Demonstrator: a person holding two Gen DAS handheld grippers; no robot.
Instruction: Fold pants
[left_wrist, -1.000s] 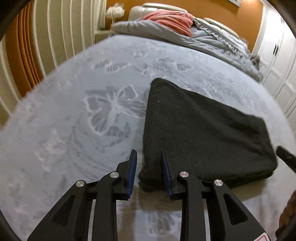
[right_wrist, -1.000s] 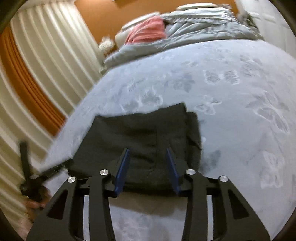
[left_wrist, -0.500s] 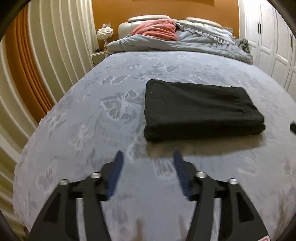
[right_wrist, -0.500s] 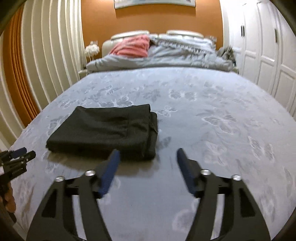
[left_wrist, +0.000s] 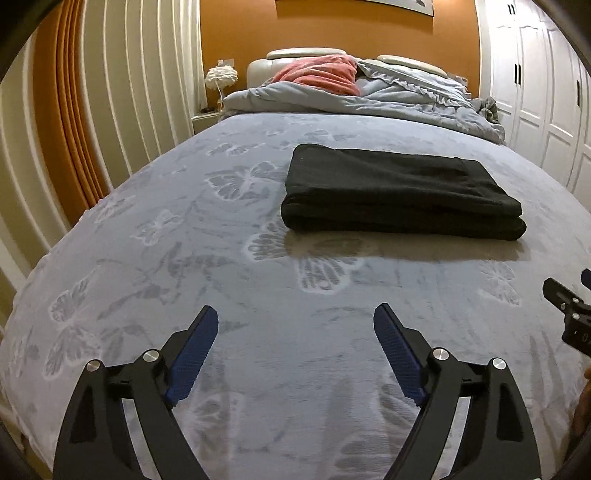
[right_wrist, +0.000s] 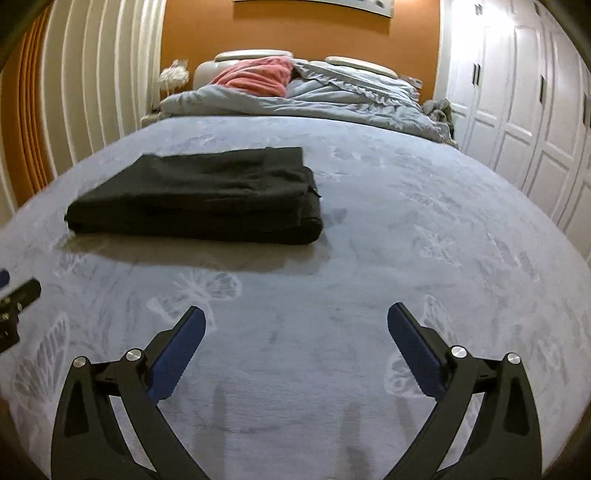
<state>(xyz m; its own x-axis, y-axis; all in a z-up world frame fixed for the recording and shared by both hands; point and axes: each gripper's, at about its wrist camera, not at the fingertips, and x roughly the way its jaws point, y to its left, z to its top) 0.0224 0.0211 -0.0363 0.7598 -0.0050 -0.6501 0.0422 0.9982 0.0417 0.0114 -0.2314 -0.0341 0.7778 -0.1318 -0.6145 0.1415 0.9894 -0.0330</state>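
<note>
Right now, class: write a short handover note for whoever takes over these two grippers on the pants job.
Left gripper: open, empty, jaws just been opening, above the bedspread.
Right gripper: open, empty, jaws just been opening too.
Pants: a flat black folded stack on the bedspread, clear of both grippers.
Done: folding looks complete.
Left: probably nothing; maybe square the edges.

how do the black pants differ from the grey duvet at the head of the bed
The black pants are folded into a flat, neat rectangle; the grey duvet is bunched up in rumpled heaps. The pants are dark and plain, while the duvet is pale with a ruffled edge. The pants lie alone in the middle of the butterfly-patterned bedspread; the duvet sits against the headboard with a pink blanket on it. Both are cloth resting on the same bed, untouched by either gripper.
</note>
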